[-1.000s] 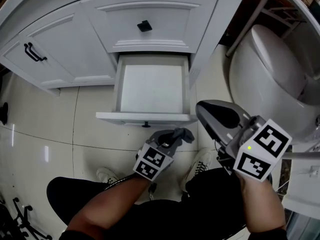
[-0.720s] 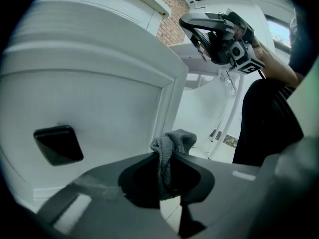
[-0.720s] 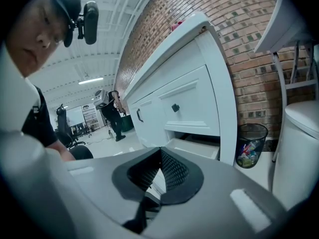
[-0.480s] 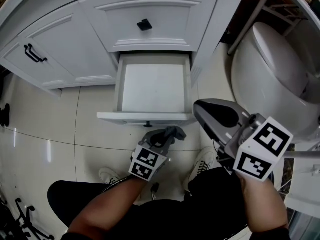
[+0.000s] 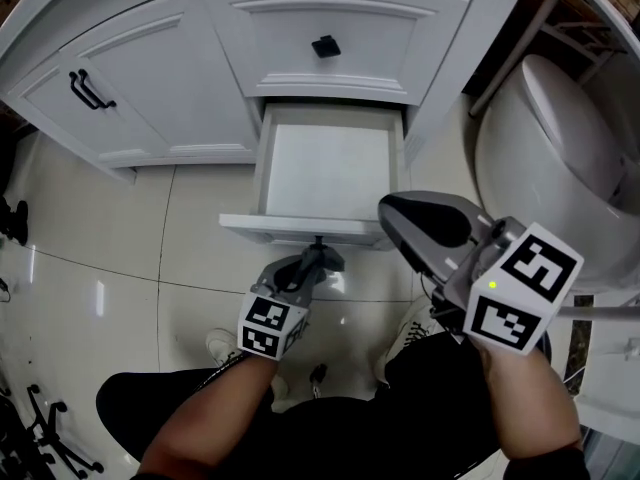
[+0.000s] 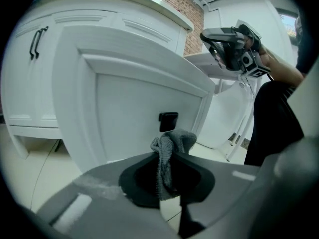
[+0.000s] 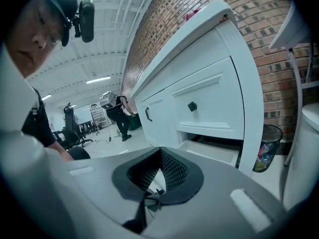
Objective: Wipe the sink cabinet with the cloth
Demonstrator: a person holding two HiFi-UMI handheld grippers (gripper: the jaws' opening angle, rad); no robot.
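Observation:
The white sink cabinet (image 5: 300, 38) has its lower drawer (image 5: 325, 173) pulled open. A grey cloth (image 6: 171, 144) is bunched between the jaws of my left gripper (image 5: 305, 266), which is shut on it. The cloth sits just below the drawer front's black knob (image 6: 168, 121) and close to the drawer front (image 6: 124, 113). My right gripper (image 5: 392, 214) hangs to the right of the drawer, higher up, jaws shut with nothing in them. In the right gripper view, the right gripper (image 7: 159, 156) points at the cabinet (image 7: 199, 93) and the open drawer (image 7: 209, 151).
A white toilet (image 5: 545, 158) stands right of the cabinet. A mesh waste bin (image 7: 266, 146) sits between them by the brick wall. The left cabinet door has a black handle (image 5: 85, 90). My legs and white shoes (image 5: 220, 346) are on the glossy tile floor (image 5: 90, 278).
My left gripper has moved forward with the cloth, from the floor in front of the drawer up to just under its knob. The right gripper has barely shifted.

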